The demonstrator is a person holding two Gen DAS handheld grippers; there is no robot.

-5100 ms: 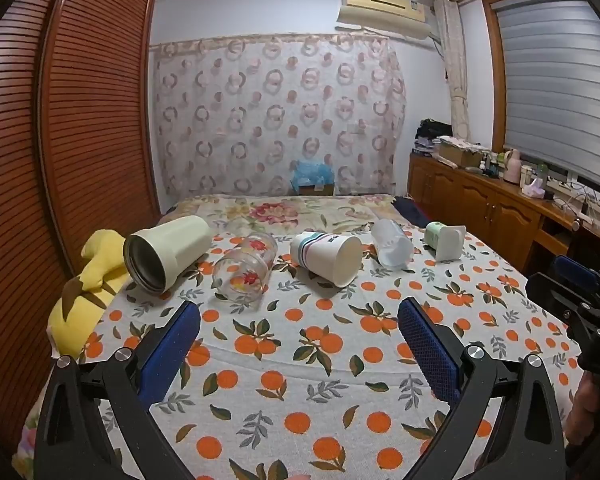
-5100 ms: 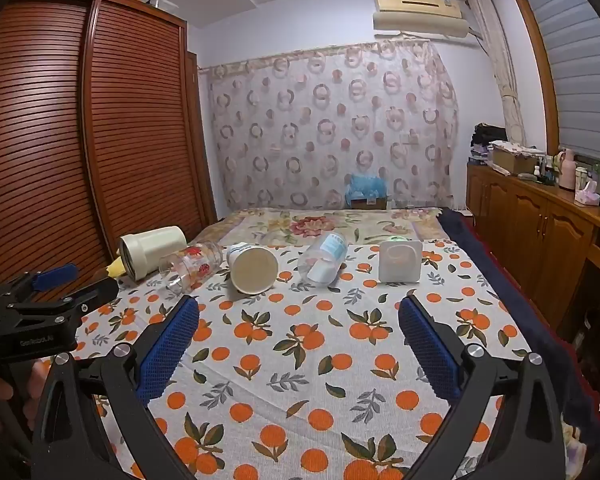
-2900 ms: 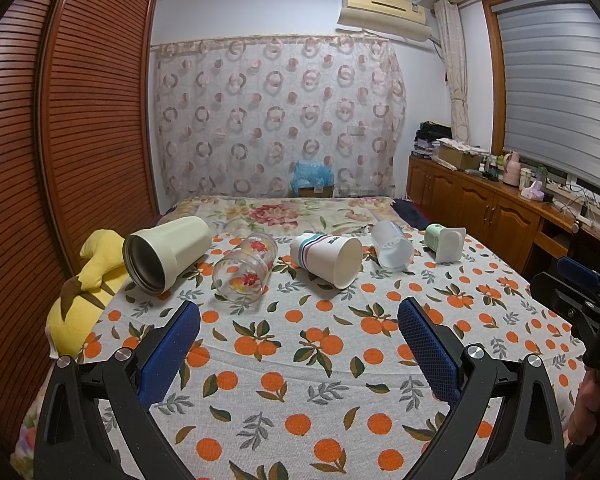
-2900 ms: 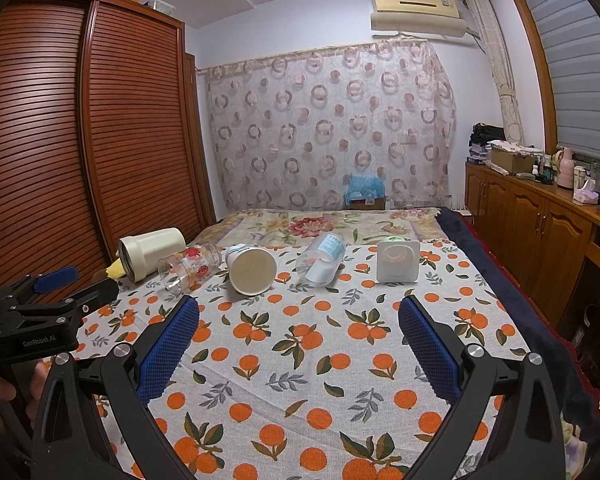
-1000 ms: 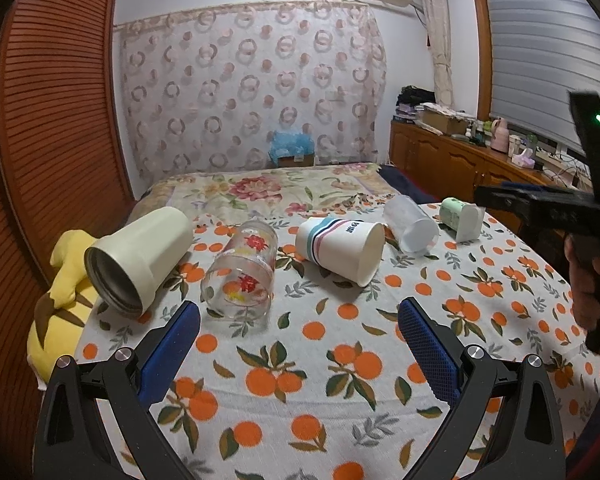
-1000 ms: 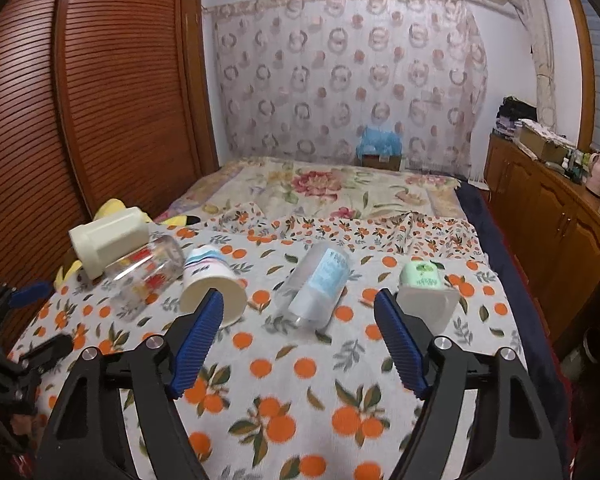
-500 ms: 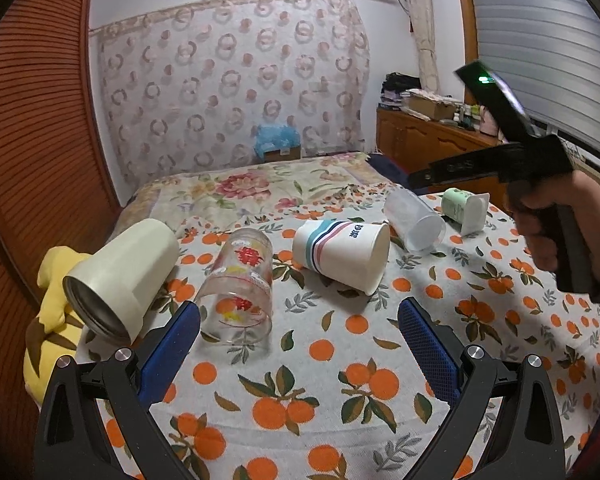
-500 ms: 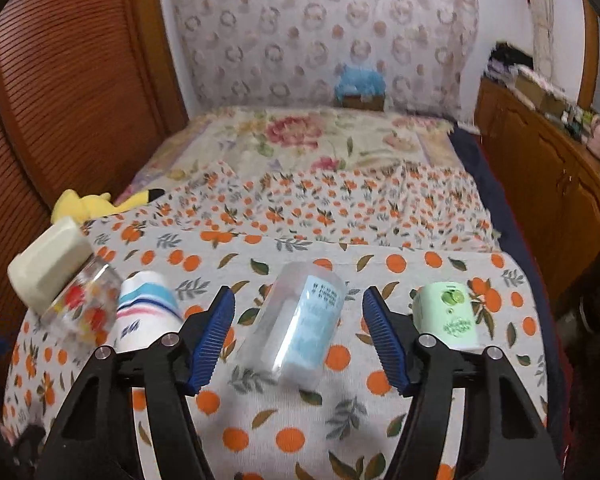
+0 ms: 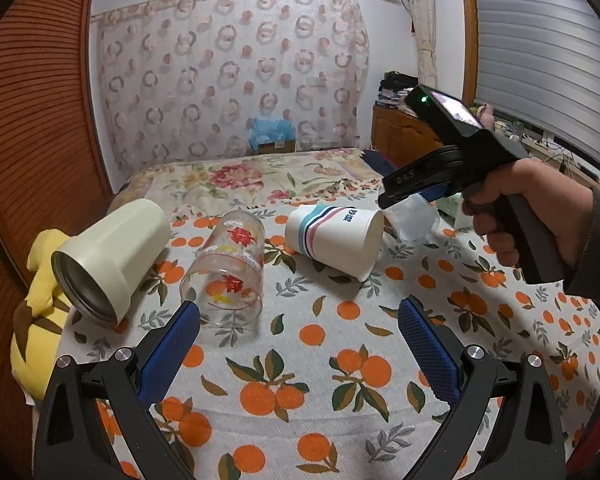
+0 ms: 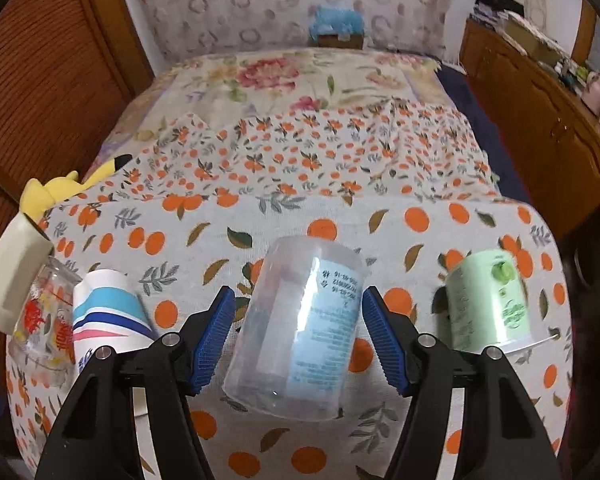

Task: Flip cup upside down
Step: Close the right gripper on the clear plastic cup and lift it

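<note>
A clear plastic cup with a pale blue label (image 10: 300,332) lies on its side on the orange-print cloth. My right gripper (image 10: 299,328) is open, its blue pads on either side of this cup without clamping it; in the left wrist view it (image 9: 410,194) reaches over the same cup (image 9: 414,222). My left gripper (image 9: 298,344) is open and empty, low over the cloth, in front of a lying glass with red print (image 9: 228,276). A striped paper cup (image 9: 334,238) lies between the glass and the clear cup.
A cream tumbler (image 9: 108,258) lies at the left by a yellow plush toy (image 9: 40,320). A pale green cup (image 10: 488,300) lies right of the clear cup. Wooden cabinets (image 10: 540,112) run along the right, a slatted wardrobe (image 9: 32,120) along the left.
My right gripper has moved forward and down over the clear cup and narrowed, so its pads now flank the cup. My left gripper has moved closer to the lying cups.
</note>
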